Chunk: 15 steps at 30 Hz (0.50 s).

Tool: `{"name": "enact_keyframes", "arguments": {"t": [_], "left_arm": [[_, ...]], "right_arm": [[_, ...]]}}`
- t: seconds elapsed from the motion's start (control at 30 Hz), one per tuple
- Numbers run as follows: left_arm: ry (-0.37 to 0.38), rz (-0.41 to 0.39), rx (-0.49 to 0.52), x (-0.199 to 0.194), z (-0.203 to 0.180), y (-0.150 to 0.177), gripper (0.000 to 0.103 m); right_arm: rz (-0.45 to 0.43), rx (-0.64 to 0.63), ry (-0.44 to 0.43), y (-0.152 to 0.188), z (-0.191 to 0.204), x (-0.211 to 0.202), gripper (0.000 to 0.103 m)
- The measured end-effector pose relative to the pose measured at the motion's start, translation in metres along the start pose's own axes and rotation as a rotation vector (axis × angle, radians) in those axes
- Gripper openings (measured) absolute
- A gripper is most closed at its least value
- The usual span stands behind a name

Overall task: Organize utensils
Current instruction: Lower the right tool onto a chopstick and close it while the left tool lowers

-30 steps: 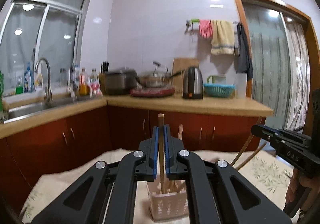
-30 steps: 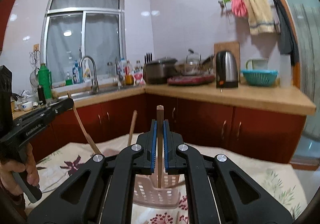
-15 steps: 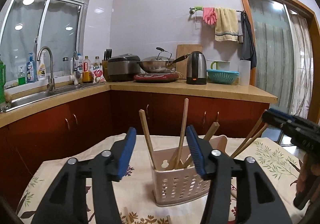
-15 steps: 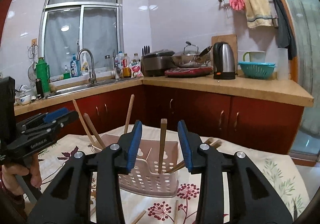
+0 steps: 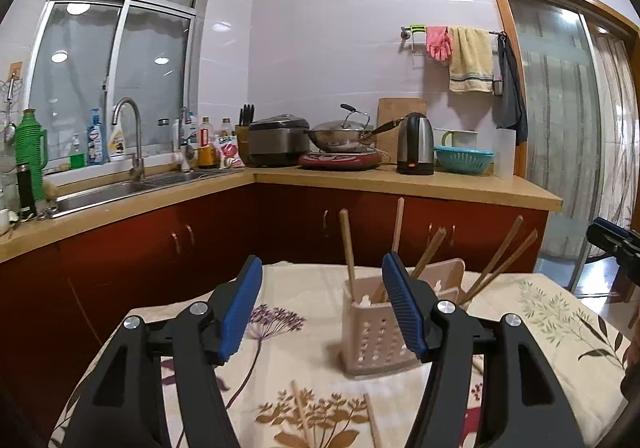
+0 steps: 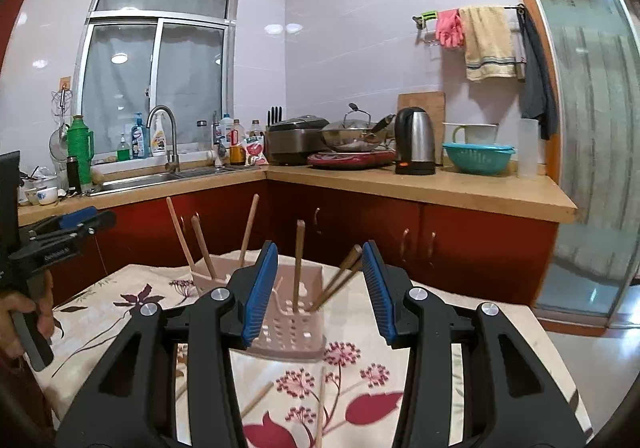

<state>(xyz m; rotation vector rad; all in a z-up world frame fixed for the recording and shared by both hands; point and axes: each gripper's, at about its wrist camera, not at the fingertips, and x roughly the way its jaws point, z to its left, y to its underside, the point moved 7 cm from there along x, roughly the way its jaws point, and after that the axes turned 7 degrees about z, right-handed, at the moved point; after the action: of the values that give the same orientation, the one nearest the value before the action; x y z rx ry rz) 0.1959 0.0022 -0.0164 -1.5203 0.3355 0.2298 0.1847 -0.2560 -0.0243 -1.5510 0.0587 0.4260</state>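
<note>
Nearest, left gripper spread wide, blue pads far apart, nothing between them, held level above the flowered tablecloth and aimed at the kitchen counter. Likewise right gripper gaping wide, empty, fingers pointing forward over the table. Just below and ahead, loose chopsticks lying flat on the cloth. Beyond the fingertips, pale perforated utensil holder standing on the cloth, several wooden chopsticks leaning inside it at different angles, one nearly upright. Off to the side in the right wrist view, a hand wrapped around the other gripper's handle. Farther back, counter with kettle, wok and sink.
</note>
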Motion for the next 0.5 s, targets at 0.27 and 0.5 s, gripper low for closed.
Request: {"name": "enact_keyframes", "arguments": {"t": [0.27,0.5], "left_arm": [[-0.030,0.074,0.001,-0.018,-0.002,0.051,0.061],[-0.066,0.168,-0.004,-0.024,-0.005,0.120,0.061]], "right_arm": [[0.071,0.040,0.009,0.064,-0.005,-0.020,0.043],[0.196,0.061,0.007,0.153,-0.004,-0.025,0.043]]}}
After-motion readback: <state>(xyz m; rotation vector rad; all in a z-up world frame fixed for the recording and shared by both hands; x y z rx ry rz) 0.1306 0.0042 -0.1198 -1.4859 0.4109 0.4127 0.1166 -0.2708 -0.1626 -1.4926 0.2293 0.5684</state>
